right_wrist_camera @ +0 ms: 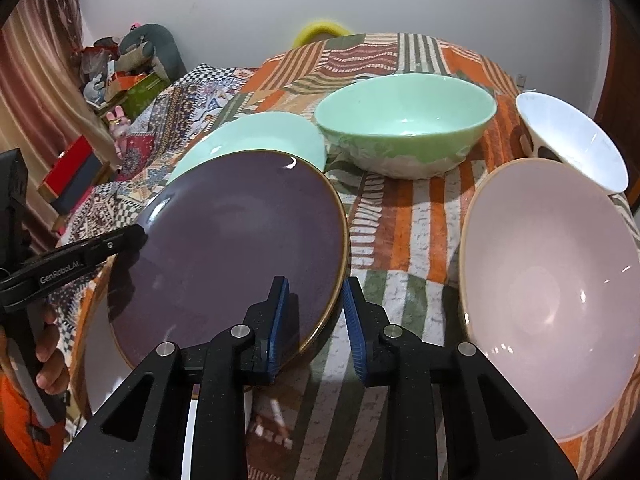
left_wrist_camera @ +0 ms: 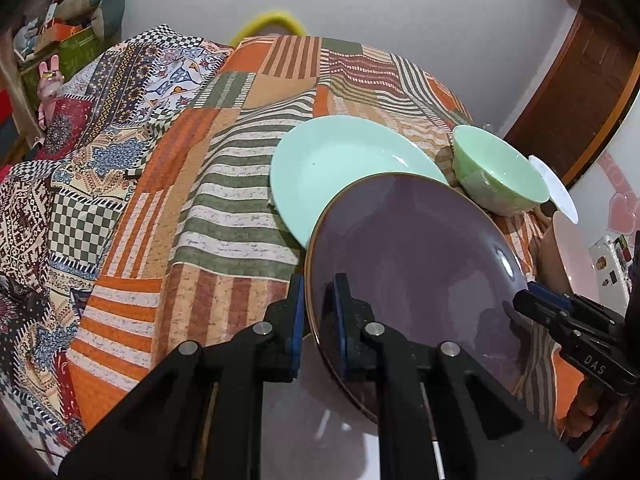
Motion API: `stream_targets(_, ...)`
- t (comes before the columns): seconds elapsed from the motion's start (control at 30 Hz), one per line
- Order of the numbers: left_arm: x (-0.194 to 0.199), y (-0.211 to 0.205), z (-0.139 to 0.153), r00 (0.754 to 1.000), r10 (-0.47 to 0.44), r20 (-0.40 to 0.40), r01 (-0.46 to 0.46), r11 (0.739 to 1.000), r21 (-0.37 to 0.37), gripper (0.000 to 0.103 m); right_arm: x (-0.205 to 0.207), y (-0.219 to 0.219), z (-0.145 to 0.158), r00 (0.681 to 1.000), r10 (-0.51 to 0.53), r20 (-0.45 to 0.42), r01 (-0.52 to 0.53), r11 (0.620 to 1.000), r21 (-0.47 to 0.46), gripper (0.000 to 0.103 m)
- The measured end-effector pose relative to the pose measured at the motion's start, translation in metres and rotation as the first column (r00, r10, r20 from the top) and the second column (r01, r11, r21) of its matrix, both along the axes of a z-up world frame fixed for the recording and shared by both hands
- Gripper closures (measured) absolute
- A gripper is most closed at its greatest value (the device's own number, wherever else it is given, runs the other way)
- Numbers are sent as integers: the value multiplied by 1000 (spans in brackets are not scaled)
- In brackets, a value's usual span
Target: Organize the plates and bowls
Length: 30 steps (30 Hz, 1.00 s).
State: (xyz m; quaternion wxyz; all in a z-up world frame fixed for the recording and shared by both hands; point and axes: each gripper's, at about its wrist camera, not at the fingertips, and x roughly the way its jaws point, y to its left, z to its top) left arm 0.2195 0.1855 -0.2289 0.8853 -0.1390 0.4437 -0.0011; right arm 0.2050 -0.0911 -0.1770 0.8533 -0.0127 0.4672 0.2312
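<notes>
A dark purple plate [left_wrist_camera: 416,264] [right_wrist_camera: 232,240] is lifted, tilted over a mint green plate [left_wrist_camera: 340,160] [right_wrist_camera: 260,132]. My left gripper [left_wrist_camera: 318,320] is shut on the purple plate's left rim; its black finger also shows in the right wrist view [right_wrist_camera: 116,242]. My right gripper [right_wrist_camera: 314,320] straddles the plate's right rim with a gap on one side, and shows in the left wrist view [left_wrist_camera: 536,300]. A green bowl [left_wrist_camera: 500,176] [right_wrist_camera: 404,128], a pink bowl [right_wrist_camera: 556,292] and a white bowl [right_wrist_camera: 572,140] stand on the right.
A white plate [right_wrist_camera: 96,364] lies under the purple one near the front edge. The patchwork cloth [left_wrist_camera: 200,200] covers the table. Boxes and soft toys [left_wrist_camera: 60,20] pile up at the far left. A yellow chair back [left_wrist_camera: 272,20] rises behind the table.
</notes>
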Motion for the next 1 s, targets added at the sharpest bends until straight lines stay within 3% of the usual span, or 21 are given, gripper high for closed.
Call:
stream_targets(0.13, 0, 6, -1, 1000, -7, -7, 7, 1000, -21, 90, 3, 8, -4, 1000, 11, 0, -11, 1000, -27, 78)
stream_targets(0.23, 1, 4, -1, 1000, -18, -11, 18, 1000, -4, 90, 11, 9, -9, 1000, 1, -31, -1, 1000, -8, 78)
stream_targets(0.4, 0, 0, 0, 999, -36, -9, 37, 999, 13, 90, 12, 12, -9, 1000, -7, -11, 6, 999, -34, 79)
stream_targets(0.67, -6, -9, 5, 998, -53, -17, 53, 998, -28, 90, 4, 2, -3, 1000, -23, 8, 23, 999, -46, 80)
stream_targets(1.0, -40, -35, 48, 996, -75, 53, 76, 997, -13, 90, -20, -22, 25, 998, -45, 50, 45, 999, 1, 80)
